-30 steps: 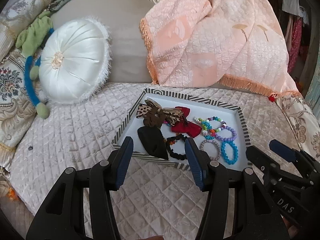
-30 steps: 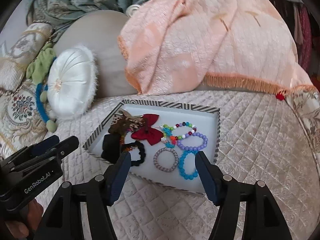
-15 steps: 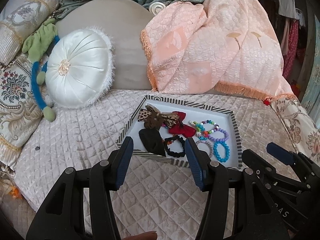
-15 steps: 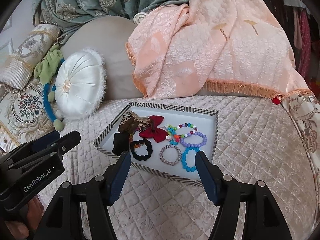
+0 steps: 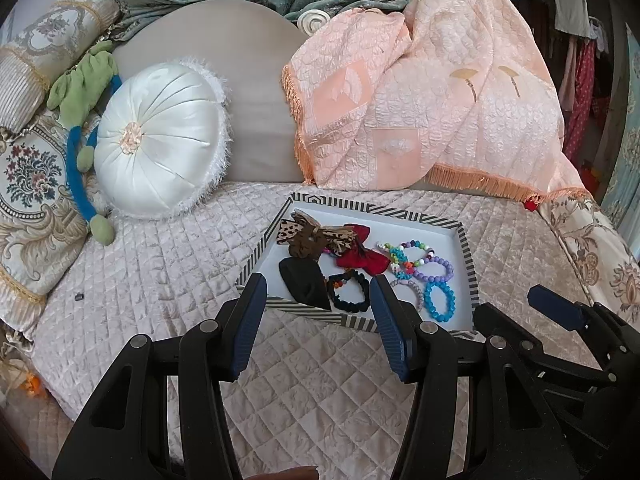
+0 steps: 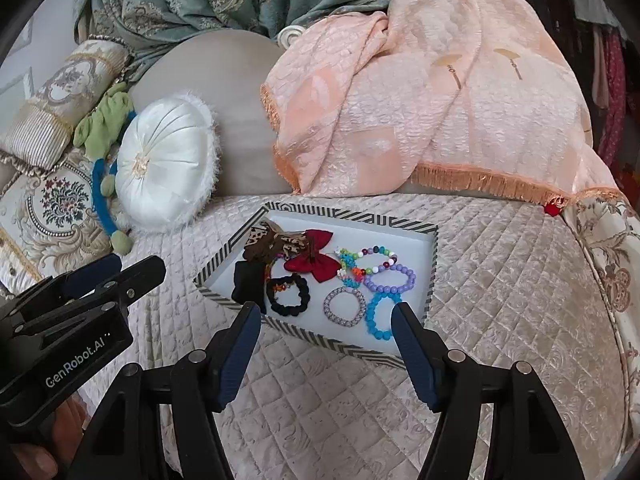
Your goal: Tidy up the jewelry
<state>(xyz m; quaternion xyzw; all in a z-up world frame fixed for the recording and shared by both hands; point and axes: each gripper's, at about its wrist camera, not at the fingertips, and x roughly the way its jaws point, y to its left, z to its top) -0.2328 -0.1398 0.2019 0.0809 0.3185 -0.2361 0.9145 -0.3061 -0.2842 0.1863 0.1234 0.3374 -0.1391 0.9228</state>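
Observation:
A white tray with a striped rim [image 5: 467, 264] [image 6: 433, 264] lies on the quilted bed. It holds a leopard bow [image 5: 312, 234], a red bow [image 5: 362, 258] [image 6: 314, 262], a black bow [image 5: 304, 280], a black scrunchie [image 5: 348, 292] [image 6: 288, 296] and several bead bracelets, among them a blue one [image 5: 439, 300] [image 6: 378, 314] and a purple one [image 6: 390, 278]. My left gripper [image 5: 318, 292] is open and empty, just short of the tray's near edge. My right gripper [image 6: 326, 320] is open and empty, also before the tray.
A round white cushion [image 5: 160, 144] and a green and blue plush toy [image 5: 86, 92] lie at the left. A peach fringed blanket [image 5: 440, 92] is draped behind the tray. Patterned pillows line the left and right edges of the quilted bed [image 5: 160, 272].
Both grippers have drawn back and up from the tray, so it looks smaller and farther. Both stay open and empty. The items in the tray have not moved.

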